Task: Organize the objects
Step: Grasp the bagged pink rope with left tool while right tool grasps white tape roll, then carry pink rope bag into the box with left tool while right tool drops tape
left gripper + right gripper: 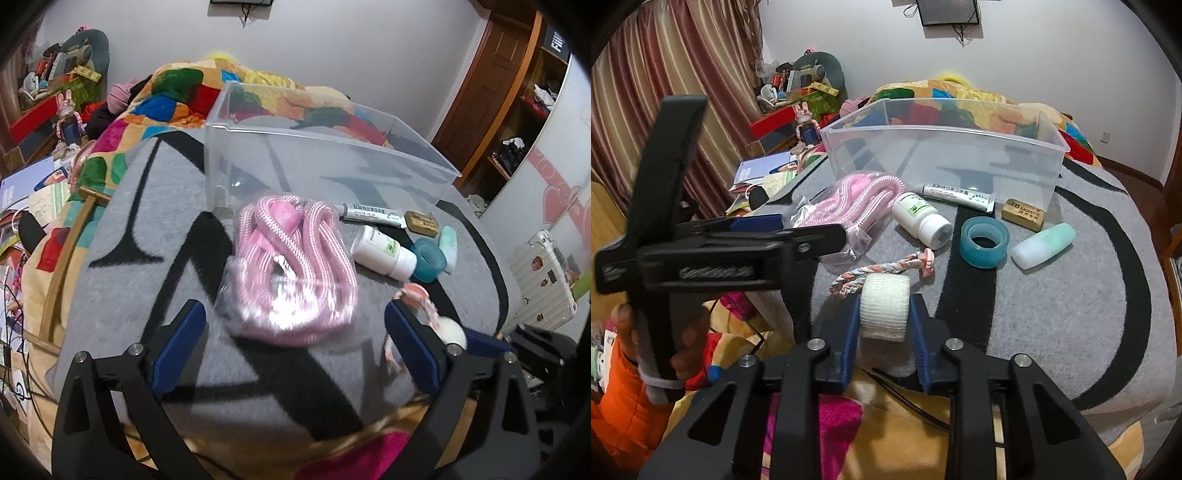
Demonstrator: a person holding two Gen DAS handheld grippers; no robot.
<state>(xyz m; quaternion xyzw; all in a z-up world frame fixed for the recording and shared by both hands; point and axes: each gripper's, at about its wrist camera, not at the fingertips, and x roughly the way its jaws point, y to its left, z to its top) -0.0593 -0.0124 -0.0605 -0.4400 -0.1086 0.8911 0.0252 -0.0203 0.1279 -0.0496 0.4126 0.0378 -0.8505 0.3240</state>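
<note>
A clear plastic bin [325, 155] [945, 155] stands on the grey rug. In front of it lie a bagged pink rope [291, 266] [846, 206], an ointment tube [373, 215] [956, 195], a white bottle [384, 254] [921, 219], a teal tape ring [428, 260] [984, 242], a brown eraser [421, 222] [1023, 214], a mint bottle [448, 245] [1043, 245] and a braided band [882, 271]. My left gripper [293, 328] is open, just short of the rope bag. My right gripper [884, 314] is shut on a white bandage roll [884, 310] [452, 332].
The rug [1071, 314] lies on a bed with a colourful blanket [177, 96]. My left gripper and the hand holding it fill the left of the right wrist view [701, 243]. A cluttered desk [768, 173] is at the left; a suitcase [543, 277] stands at the right.
</note>
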